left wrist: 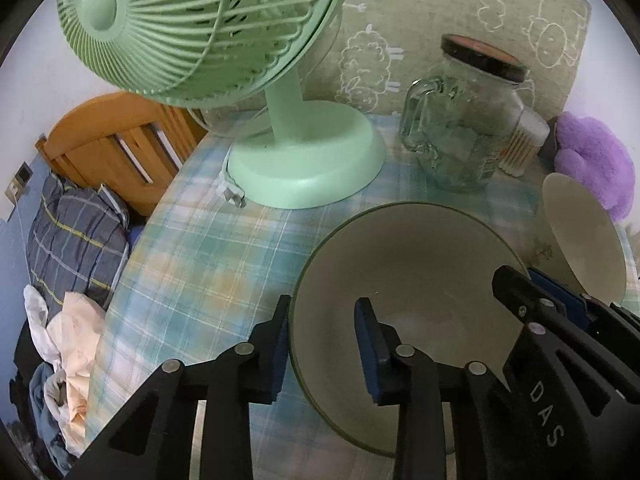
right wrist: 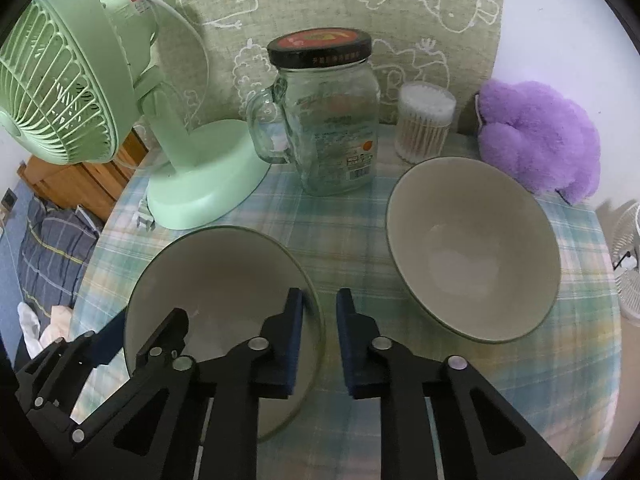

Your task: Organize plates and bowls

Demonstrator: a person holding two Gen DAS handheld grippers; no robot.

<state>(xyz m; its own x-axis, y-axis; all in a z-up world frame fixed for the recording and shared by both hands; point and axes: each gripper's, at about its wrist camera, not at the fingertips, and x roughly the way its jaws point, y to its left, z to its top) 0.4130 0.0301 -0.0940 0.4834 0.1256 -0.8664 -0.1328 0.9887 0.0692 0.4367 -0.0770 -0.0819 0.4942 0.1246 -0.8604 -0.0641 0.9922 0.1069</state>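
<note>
Jaws of left gripper (left wrist: 324, 344) and right gripper (right wrist: 319, 344) clamped over opposite rims of the near bowl (right wrist: 224, 280) on the plaid tablecloth (right wrist: 340, 240). Lift level (grip even), toward second bowl (right wrist: 472, 248), clear of glass jar (right wrist: 332, 120).

The left gripper (left wrist: 326, 344) hides the near bowl's (left wrist: 400, 264) front rim.

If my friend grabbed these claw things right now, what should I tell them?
Left claw: straddles the left rim of the near bowl; grip unclear.
Right claw: shut on the same bowl's right rim.
Near bowl sits on the table; the other bowl stands apart to its right, empty, untouched.
Done: nothing stacked yet.
To do: lift the near bowl, probably nest it with the other.
</note>
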